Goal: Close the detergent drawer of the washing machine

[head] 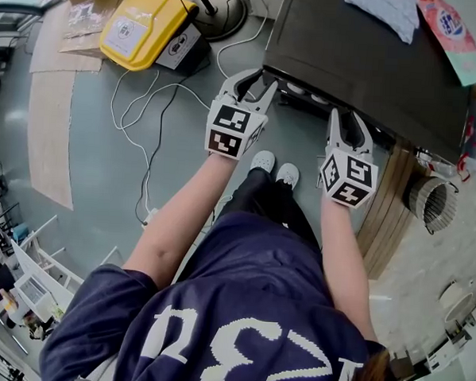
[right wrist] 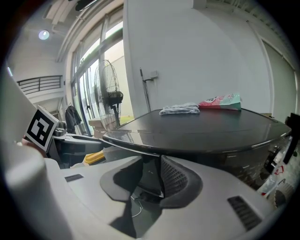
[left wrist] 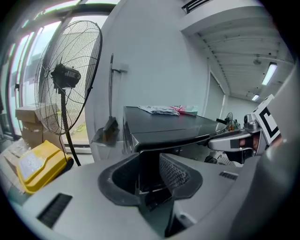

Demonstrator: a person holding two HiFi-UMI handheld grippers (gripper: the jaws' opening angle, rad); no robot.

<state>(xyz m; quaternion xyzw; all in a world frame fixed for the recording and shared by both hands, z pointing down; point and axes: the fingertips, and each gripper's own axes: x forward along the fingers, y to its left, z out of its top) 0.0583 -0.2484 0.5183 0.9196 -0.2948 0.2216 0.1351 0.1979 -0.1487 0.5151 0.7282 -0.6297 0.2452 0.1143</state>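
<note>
Navy T-shirt with white print [head: 238, 337] fills the foreground as the person stands square to the dark-topped washing machine [head: 364, 65], white shoes [head: 275, 165] just short of its front. Both arms are out. The left gripper [head: 251, 84] sits at the machine's front left corner, jaws spread and clamping nothing. In the gap between them shows the dark detergent drawer front [left wrist: 143, 161], tucked under the top's front lip at that corner. Whether it stands out from the machine, I can't make out. The right gripper [head: 349, 121] is further right along the same front edge. Its jaws are apart too and empty, with only the machine's dark face behind them.

On the machine's top, towards the back, lie a crumpled pale cloth [head: 386, 14] and a pink-and-green packet [head: 449, 29]. Left of the machine, on the floor, there's a yellow plastic case [head: 143, 25] with white cables [head: 146, 117] trailing from it, and a tall standing fan [left wrist: 65, 79] beyond.
</note>
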